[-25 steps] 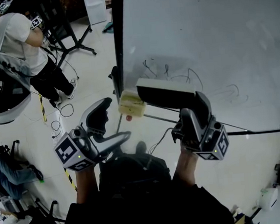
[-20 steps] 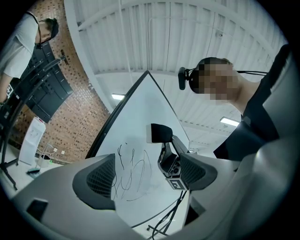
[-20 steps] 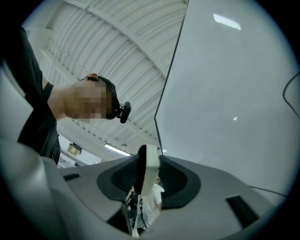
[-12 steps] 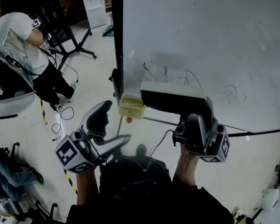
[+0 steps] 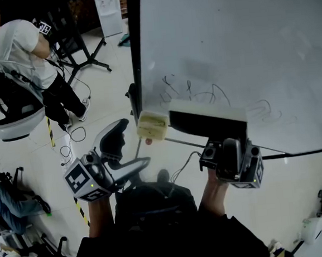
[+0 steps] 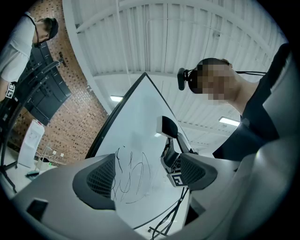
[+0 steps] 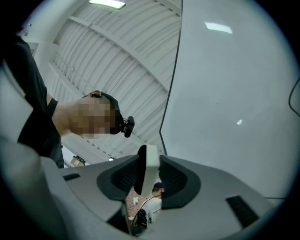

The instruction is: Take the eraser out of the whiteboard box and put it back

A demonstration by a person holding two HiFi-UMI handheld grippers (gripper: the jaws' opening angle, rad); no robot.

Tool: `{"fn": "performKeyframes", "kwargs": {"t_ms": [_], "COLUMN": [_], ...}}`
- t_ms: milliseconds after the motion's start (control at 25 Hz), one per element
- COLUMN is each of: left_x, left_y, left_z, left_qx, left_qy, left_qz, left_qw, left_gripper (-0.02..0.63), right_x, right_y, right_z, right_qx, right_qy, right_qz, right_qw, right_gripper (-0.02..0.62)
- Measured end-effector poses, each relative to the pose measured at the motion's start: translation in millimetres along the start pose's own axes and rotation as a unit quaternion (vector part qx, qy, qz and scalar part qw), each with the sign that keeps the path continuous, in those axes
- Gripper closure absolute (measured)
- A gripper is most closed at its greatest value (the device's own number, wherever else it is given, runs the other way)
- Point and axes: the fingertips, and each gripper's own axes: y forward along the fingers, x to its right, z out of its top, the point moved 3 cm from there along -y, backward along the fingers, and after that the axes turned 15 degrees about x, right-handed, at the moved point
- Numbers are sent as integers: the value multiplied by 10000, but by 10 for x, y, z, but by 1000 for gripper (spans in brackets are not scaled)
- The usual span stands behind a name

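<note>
One big whiteboard (image 5: 243,45) fills the upper right, with scribbles low on it. In front of its lower part the eraser (image 5: 208,122) is clamped edge-on between the right gripper's (image 5: 230,147) jaws, just right of the box (image 5: 152,126) at the board's left edge and out of it. Below the box, the left gripper (image 5: 131,147) gapes wide, holding nothing.

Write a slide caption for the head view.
Right hand-held gripper holds the eraser by the scribbled whiteboard; left hand-held gripper hangs open.
</note>
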Motion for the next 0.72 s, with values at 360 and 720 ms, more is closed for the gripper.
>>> {"fn": "performKeyframes", "kwargs": {"t_ms": [360,720], "left_x": [-9,-50], "left_y": [29,-1], "left_z": [-3,-39], "left_qx": [-9,-25], "left_qy": [109,50], "left_qz": [6,44], "left_qw": [9999,10000], "left_gripper": [175,175], "right_x": [-6,44], "right_y": [33,-34], "right_z": [-18,-88], "right_qx": [-17,-152], "right_qy": [7,57], "right_qz": [73,30], "right_qw": [10000,9999], "right_gripper": [443,445]}}
